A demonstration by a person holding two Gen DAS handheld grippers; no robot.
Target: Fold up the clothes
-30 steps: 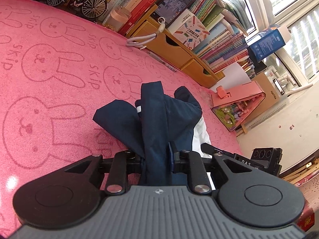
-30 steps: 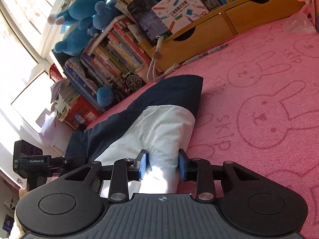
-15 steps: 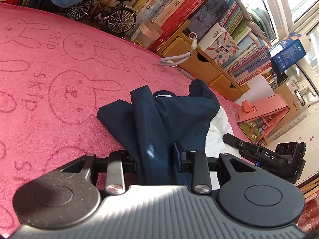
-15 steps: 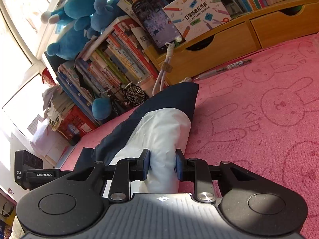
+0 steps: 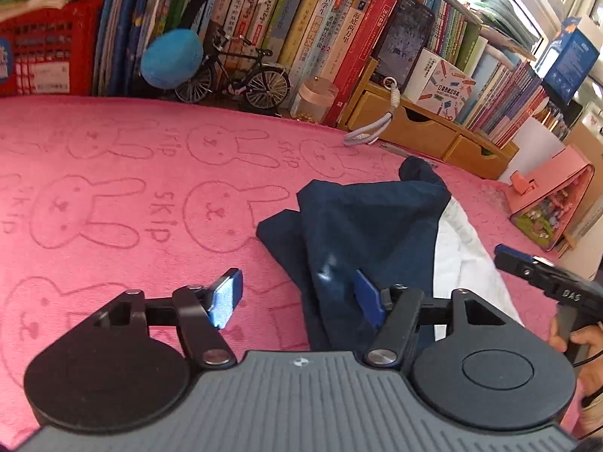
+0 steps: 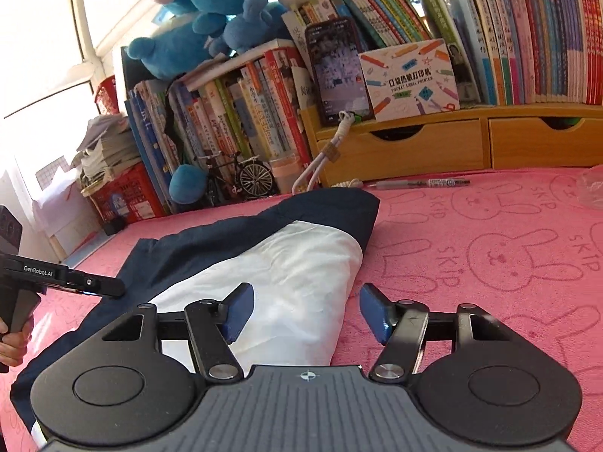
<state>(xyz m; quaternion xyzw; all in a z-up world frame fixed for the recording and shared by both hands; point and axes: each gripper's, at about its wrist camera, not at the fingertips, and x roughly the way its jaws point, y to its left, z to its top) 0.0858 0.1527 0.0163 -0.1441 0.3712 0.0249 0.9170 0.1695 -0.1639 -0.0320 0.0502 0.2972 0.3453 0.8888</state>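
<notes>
A navy and white garment (image 5: 369,226) lies folded on the pink bunny-print cloth (image 5: 113,196). In the left wrist view my left gripper (image 5: 297,301) is open, its jaws spread, with the navy fabric lying between and under them. In the right wrist view the garment (image 6: 286,263) shows its white panel on top with navy edges. My right gripper (image 6: 305,316) is open just above the white panel's near end. The right gripper's tip shows at the right of the left wrist view (image 5: 542,275), and the left gripper's tip at the left of the right wrist view (image 6: 75,282).
Books (image 6: 233,120), a model bicycle (image 5: 241,79), a wooden drawer unit (image 6: 452,147), a phone (image 6: 339,71) and blue plush toys (image 6: 211,15) line the back. A pen (image 6: 418,182) and white cable (image 6: 324,162) lie near the drawers. A pink box (image 5: 546,196) stands at right.
Both grippers have opened and let go of the garment, which now lies flat on the cloth. Both have drawn back a little.
</notes>
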